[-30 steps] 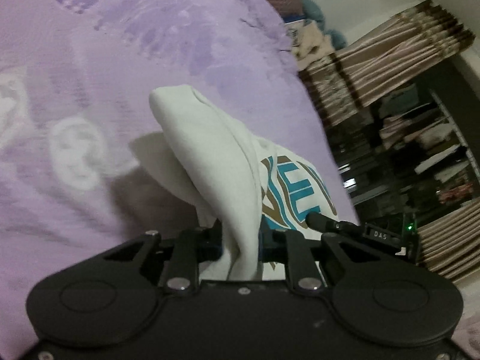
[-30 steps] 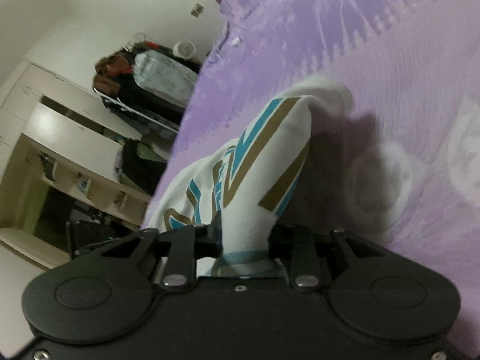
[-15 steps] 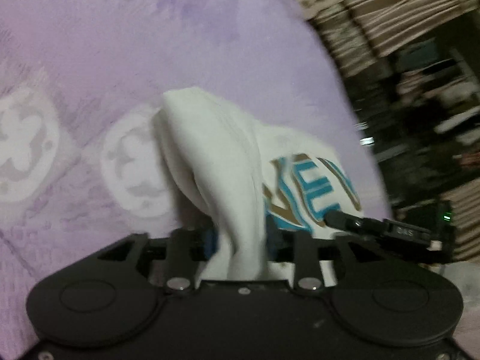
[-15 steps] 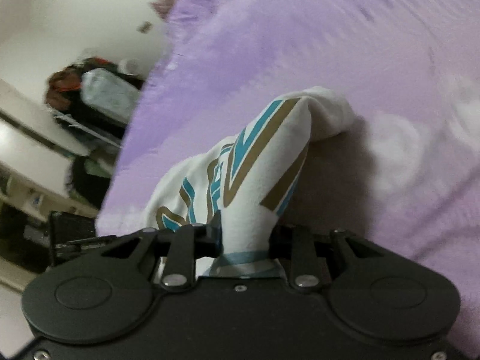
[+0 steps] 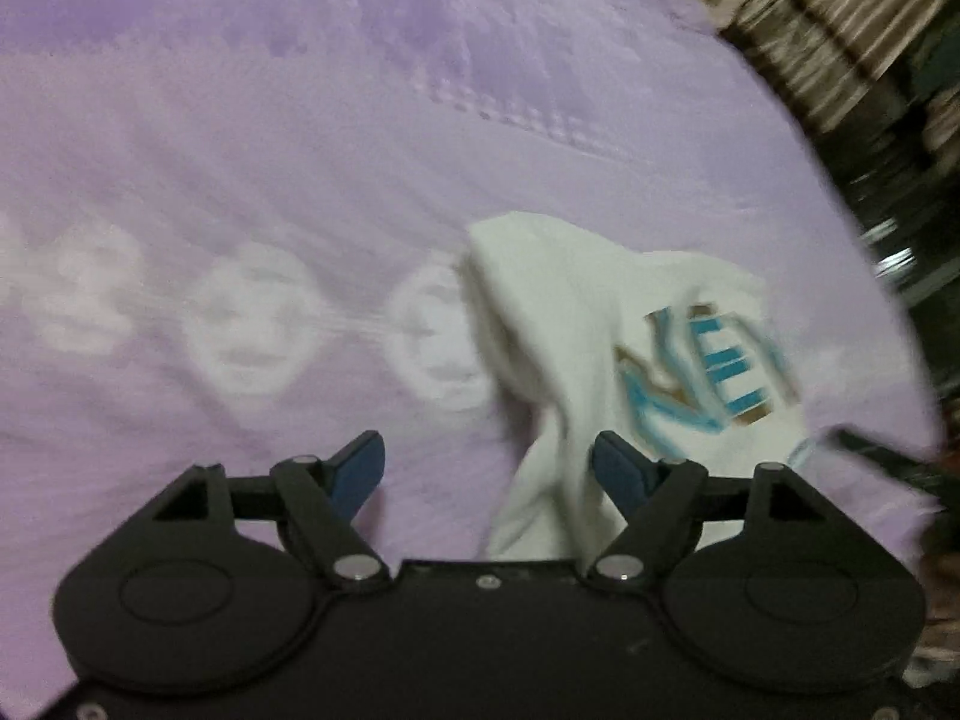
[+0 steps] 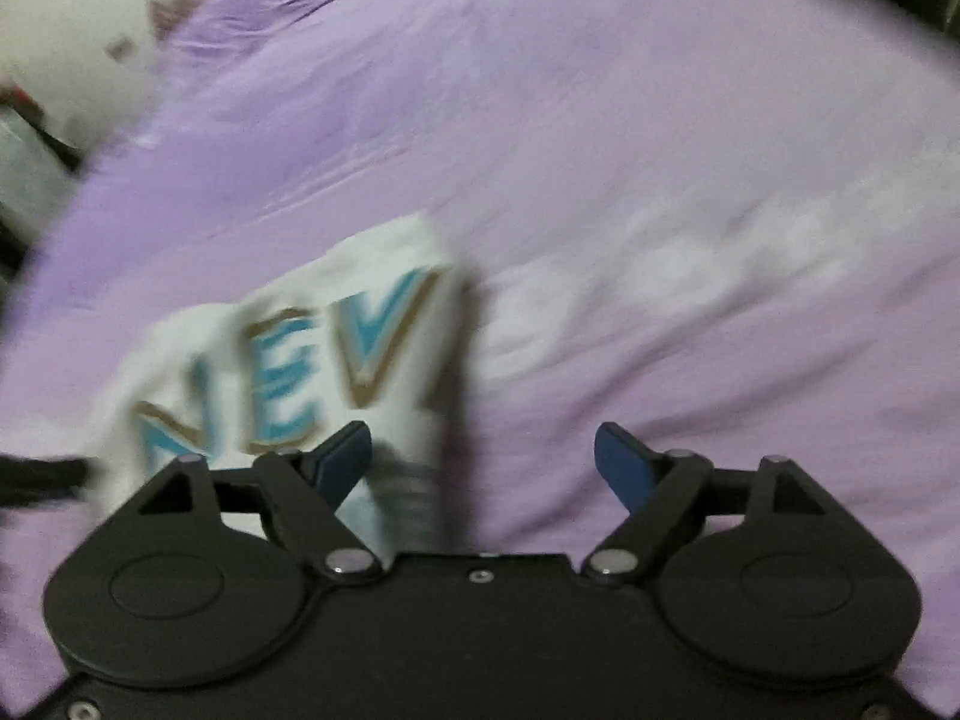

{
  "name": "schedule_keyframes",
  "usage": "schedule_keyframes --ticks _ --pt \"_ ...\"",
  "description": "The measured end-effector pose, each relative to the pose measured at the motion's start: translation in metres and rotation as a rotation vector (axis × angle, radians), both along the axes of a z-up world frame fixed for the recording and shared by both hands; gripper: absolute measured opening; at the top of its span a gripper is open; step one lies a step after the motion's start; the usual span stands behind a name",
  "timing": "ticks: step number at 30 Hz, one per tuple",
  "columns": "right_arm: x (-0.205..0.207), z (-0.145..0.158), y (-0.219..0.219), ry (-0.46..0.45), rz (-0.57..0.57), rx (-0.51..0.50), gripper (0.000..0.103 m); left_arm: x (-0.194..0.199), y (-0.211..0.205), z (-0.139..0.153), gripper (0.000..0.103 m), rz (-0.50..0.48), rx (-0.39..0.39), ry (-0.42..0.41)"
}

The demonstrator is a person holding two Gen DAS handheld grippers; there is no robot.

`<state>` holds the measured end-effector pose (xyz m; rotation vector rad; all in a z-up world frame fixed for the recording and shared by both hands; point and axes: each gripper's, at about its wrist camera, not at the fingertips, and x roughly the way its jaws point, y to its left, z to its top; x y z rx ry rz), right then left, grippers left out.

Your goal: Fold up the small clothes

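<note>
White shirt (image 5: 570,324) lying on the bed (image 5: 300,120), just ahead of the left gripper (image 5: 489,465) and off to its right; one fold running back between the jaws, close by the right-hand pad, not pinched. Jaws opening, wide apart, nothing clamped. In the right wrist view, shirt (image 6: 288,360) ahead and to the left of the right gripper (image 6: 483,459), a ribbed hem strip trailing back past the left-hand pad; jaws opening there too, wide, pads pressing on nothing. Both views blurred, so whether cloth brushes a pad cannot be told.

Likely handling: light, limp knit, no stiffness at all. Slumps and bunches once let go, as the humped ridge in the left view suggests. Not fragile, not slippery; should hold well under a plain pinch. Apt to drag and wrinkle over the soft purple cover rather than slide clean. Printed letters probably a touch stiffer than the bare cloth, so a crease across them may spring back.

Best taken at edges and corners: the ribbed hem or a seam, one point per gripper, set well apart along the same edge so the panel hangs flat when lifted. Pinching mid-panel likely to gather several layers and spoil the fold.
</note>
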<state>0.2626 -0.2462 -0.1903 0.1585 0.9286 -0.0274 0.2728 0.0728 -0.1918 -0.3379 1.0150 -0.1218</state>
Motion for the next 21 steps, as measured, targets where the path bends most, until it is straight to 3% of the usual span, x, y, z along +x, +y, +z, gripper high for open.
schedule_keyframes --ticks 2,4,9,13,21 --pt "-0.023 0.020 0.019 -0.037 -0.032 -0.230 0.082 -0.022 -0.011 0.019 0.078 0.000 0.117 -0.026" --pt "-0.046 0.034 0.030 -0.036 -0.057 -0.328 0.082 -0.047 -0.019 0.036 0.079 -0.020 0.144 -0.068" --pt "-0.108 0.062 0.051 -0.031 -0.054 -0.161 0.083 -0.107 -0.053 0.068 0.079 -0.039 0.197 -0.107" --pt "-0.154 0.072 0.070 -0.029 -0.032 -0.163 0.083 -0.146 -0.073 0.072 0.079 -0.034 0.235 -0.105" --pt "-0.205 0.086 0.098 -0.045 0.024 -0.158 0.084 -0.193 -0.083 0.075 0.079 -0.073 0.181 -0.130"
